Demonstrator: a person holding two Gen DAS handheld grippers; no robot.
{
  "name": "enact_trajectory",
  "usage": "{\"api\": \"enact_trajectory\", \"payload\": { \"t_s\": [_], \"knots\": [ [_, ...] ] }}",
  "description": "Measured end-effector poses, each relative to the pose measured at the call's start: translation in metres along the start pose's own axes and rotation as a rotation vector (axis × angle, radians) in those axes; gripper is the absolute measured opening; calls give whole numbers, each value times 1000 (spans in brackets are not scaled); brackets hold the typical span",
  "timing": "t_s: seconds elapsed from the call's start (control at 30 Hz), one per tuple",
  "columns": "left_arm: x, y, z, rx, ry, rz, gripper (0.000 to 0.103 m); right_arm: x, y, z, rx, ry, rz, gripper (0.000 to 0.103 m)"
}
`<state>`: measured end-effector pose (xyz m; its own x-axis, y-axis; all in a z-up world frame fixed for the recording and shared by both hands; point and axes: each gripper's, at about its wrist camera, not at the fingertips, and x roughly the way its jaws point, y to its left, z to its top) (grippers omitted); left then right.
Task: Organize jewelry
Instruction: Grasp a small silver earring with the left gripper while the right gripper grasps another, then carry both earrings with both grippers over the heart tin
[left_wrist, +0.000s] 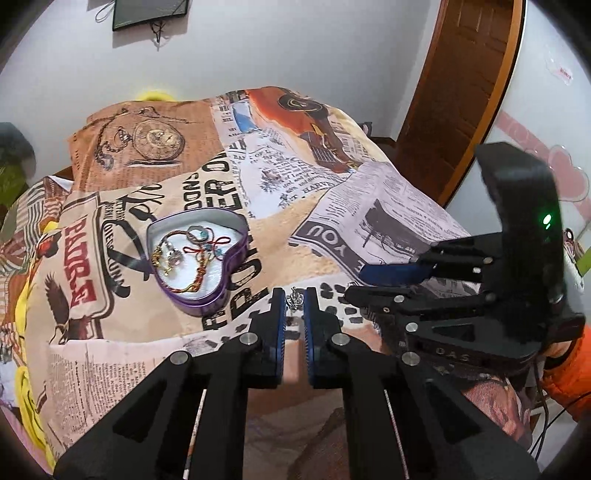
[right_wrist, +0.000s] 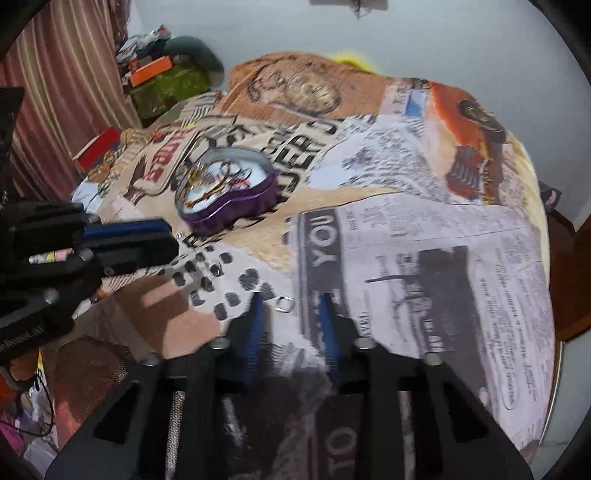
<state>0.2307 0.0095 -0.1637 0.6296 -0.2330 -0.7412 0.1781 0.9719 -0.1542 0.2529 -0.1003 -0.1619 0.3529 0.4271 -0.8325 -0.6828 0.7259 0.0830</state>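
Observation:
A purple heart-shaped tin (left_wrist: 221, 291) sits open on the printed cloth and holds several bracelets and rings (left_wrist: 184, 251). It also shows in the right wrist view (right_wrist: 236, 212). My left gripper (left_wrist: 294, 297) is nearly closed around a small silver crown ring (left_wrist: 294, 295) at its fingertips. My right gripper (right_wrist: 290, 301) is open, low over the cloth, with a small silver ring (right_wrist: 284, 303) lying between its fingertips. The right gripper shows in the left wrist view (left_wrist: 373, 280) at the right, and the left gripper shows in the right wrist view (right_wrist: 162, 240) at the left.
A newspaper-print cloth (left_wrist: 369, 206) covers the table. A wooden door frame (left_wrist: 461, 85) stands at the back right. In the right wrist view a striped curtain (right_wrist: 62, 74) and a cluttered green box (right_wrist: 166, 85) are at the far left.

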Motion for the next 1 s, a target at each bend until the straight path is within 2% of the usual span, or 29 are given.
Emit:
{"api": "enact_trajectory", "payload": {
  "t_s": [0.13,0.37,0.77,1.0],
  "knots": [
    [-2,3,-4,-5,-3,-2,8,0,7,-1,-31,4,-11,9],
    [-12,5,-3,-9,-27,5,8,-5,5,4,2,-7,-11,9],
    [-46,23,15,-21,-116,61,8,-52,10,42,21,-172,-15,9],
    [-51,41,20,-41,-138,87,8,-61,20,65,16,-242,16,9]
  ]
}}
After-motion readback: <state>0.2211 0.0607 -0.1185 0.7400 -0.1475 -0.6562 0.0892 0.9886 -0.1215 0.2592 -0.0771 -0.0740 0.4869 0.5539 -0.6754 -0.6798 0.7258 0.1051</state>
